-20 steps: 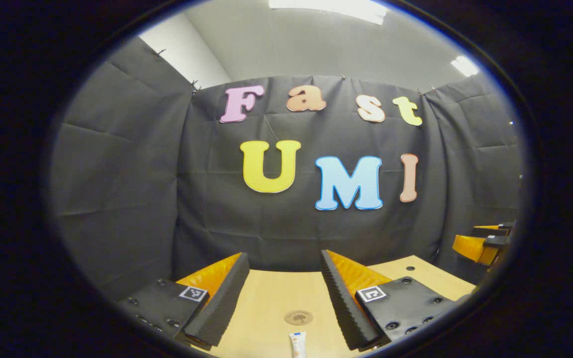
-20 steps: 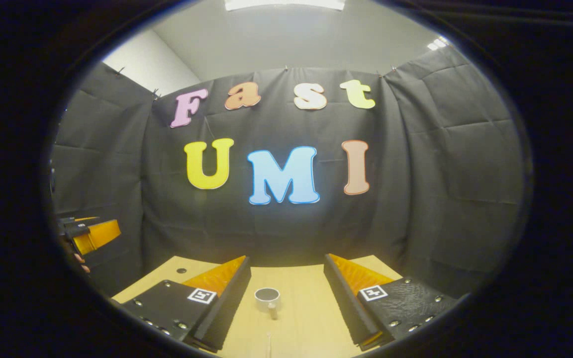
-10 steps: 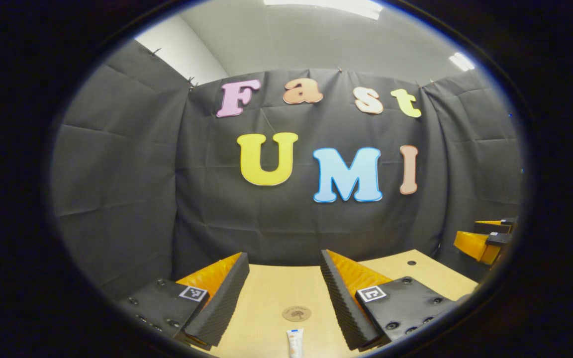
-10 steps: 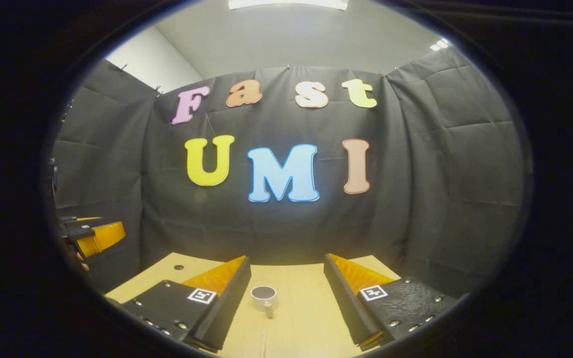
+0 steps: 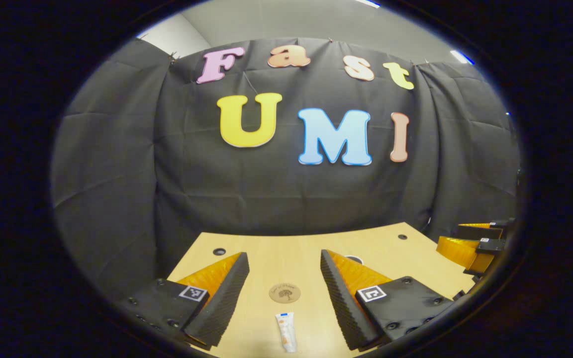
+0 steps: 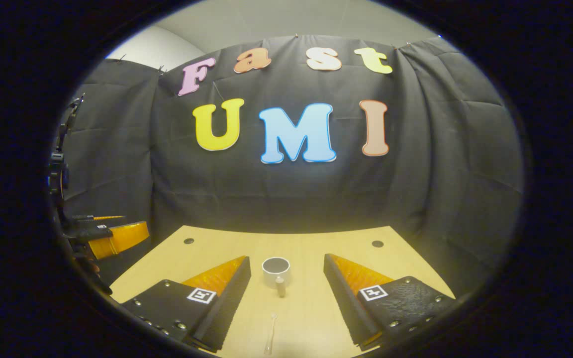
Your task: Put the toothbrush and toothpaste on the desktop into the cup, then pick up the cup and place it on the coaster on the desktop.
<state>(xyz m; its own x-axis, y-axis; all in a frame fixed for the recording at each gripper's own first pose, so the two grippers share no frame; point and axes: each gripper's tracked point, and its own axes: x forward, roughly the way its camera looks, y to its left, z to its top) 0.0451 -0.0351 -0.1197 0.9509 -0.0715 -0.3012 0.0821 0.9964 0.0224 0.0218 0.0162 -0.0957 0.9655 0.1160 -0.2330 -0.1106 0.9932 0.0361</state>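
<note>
In the left gripper view a white toothpaste tube [image 5: 286, 331] lies on the wooden desktop [image 5: 266, 258], just ahead of my open left gripper [image 5: 284, 278]. Beyond it sits a round brown coaster [image 5: 285, 293]. A dark cup rim [image 5: 353, 258] peeks out behind the right finger. In the right gripper view a white cup [image 6: 276, 268] stands upright, its handle turned toward me, ahead of my open right gripper [image 6: 287, 279]. A thin pale toothbrush [image 6: 270, 338] lies on the wood near the bottom edge. Nothing is between either pair of fingers.
The desktop has small dark holes near its back corners [image 6: 377, 243]. Black cloth walls close the booth behind and at both sides. The right gripper [image 5: 473, 243] shows at the right edge of the left gripper view; the left gripper [image 6: 110, 236] at the left edge of the right gripper view.
Both views have tilted downward, showing more desktop. The coaster, toothpaste, cup and toothbrush appear higher in the frames. Both grippers stay open.
</note>
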